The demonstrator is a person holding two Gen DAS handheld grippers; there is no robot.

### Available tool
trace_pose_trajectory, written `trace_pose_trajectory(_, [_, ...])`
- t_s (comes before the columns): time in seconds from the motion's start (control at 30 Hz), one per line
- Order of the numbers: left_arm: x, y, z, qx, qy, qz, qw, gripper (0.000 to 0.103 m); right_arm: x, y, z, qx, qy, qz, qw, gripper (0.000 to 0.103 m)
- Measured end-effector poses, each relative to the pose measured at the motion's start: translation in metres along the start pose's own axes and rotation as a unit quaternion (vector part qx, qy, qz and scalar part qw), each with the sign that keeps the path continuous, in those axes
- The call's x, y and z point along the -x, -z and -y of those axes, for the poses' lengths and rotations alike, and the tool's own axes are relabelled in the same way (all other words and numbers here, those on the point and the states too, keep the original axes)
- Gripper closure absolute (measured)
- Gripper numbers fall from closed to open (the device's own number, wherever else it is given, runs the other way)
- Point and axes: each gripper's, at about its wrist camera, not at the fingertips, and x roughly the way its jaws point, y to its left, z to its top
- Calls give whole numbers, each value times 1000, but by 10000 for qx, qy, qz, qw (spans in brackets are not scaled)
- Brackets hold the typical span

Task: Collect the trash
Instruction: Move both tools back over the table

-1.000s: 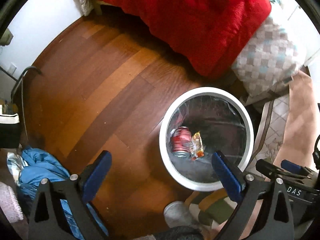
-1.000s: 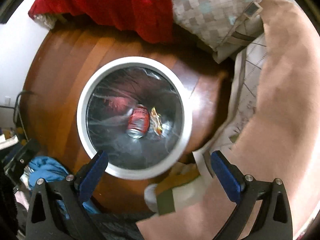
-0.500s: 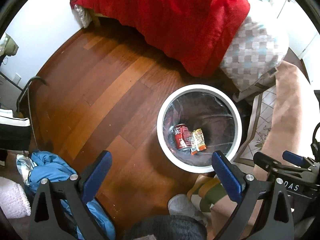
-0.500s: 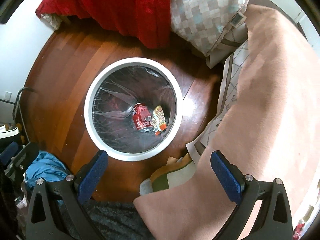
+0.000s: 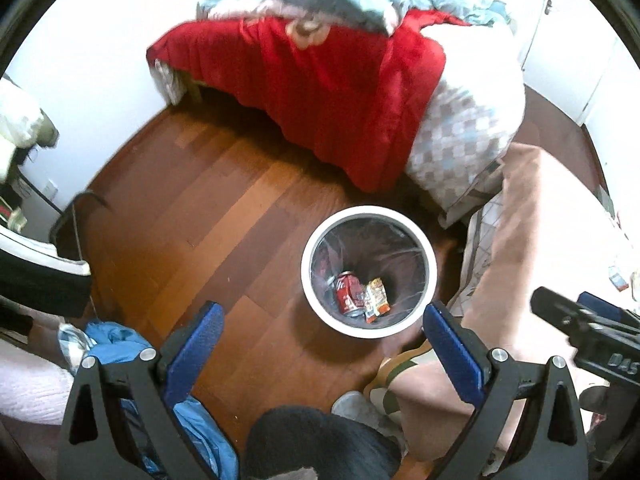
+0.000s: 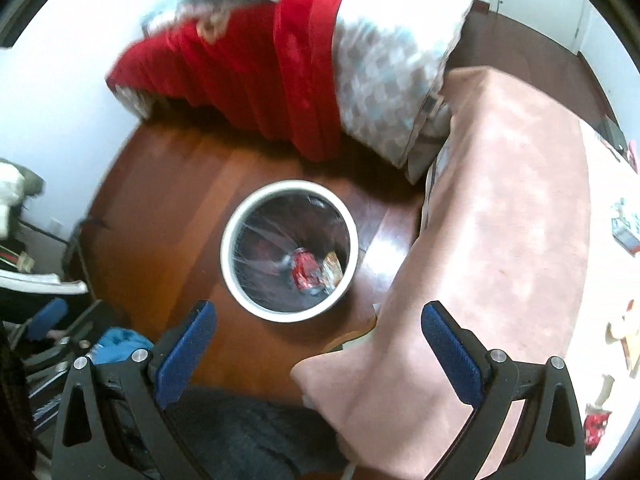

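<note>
A white-rimmed trash bin [image 5: 308, 280] with a clear liner stands on the wood floor; it also shows in the right wrist view [image 6: 228, 264]. Inside lie a red soda can [image 5: 347, 294] [image 6: 305, 270] and a snack wrapper [image 5: 377, 300] [image 6: 333, 267]. My left gripper [image 5: 322, 338] is open and empty, high above the floor just near the bin. My right gripper [image 6: 318, 336] is open and empty, above the bin's near rim and the pink cloth edge. More small litter [image 6: 624, 232] lies on the pink surface at the far right.
A bed with a red blanket [image 5: 320, 92] and checkered quilt [image 5: 460, 148] is behind the bin. A pink-covered surface [image 6: 500, 240] fills the right. Blue clothing [image 5: 116, 348] lies at the lower left. The right gripper's body [image 5: 592, 336] shows at the left view's right edge.
Both grippers have risen and pulled back from the bin, which now looks smaller and farther. More of the bed and pink surface has come into view. Both stay open.
</note>
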Motion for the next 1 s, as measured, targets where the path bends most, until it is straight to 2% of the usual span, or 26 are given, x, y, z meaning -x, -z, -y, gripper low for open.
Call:
trace_pose_trajectory(0.1, [22, 2, 20, -158, 132, 227, 9995, 1, 42, 10, 24, -232, -190, 246, 9992, 0])
trace_pose_trajectory(0.2, [37, 7, 53, -368, 318, 363, 9982, 1, 80, 25, 66, -528, -211, 404, 9976, 0])
trace_pose_trajectory(0.3, [37, 17, 98, -669, 498, 344, 9959, 1, 102, 44, 120, -833, -17, 418, 9956, 0])
trace_pose_trajectory(0.37, [30, 27, 130, -860, 571, 271, 9943, 1, 112, 60, 163, -840, 420, 338, 9950, 0])
trace_pose_trajectory(0.5, [5, 61, 203, -1204, 685, 0, 9904, 1, 104, 94, 244, -593, 1325, -281, 9890, 0])
trace_pose_trajectory(0.57, [-9, 85, 243, -1460, 739, -200, 9863, 1, 88, 111, 283, -406, 1542, -750, 9844, 0])
trace_pose_trajectory(0.67, [-31, 114, 293, -1695, 755, -579, 9809, 1, 68, 128, 316, -77, 1776, -1081, 9781, 0])
trace_pose_trajectory(0.8, [-48, 140, 340, -2034, 675, -754, 9739, 1, 44, 129, 337, 190, 1886, -1227, 9742, 0])
trace_pose_trajectory(0.9, [-52, 145, 351, -2175, 642, -822, 9705, 1, 33, 127, 347, 251, 1925, -1154, 9742, 0])
trace_pose_trajectory(1.0, [-55, 146, 352, -2267, 584, -845, 9685, 1, 37, 123, 356, 108, 1967, -994, 9754, 16])
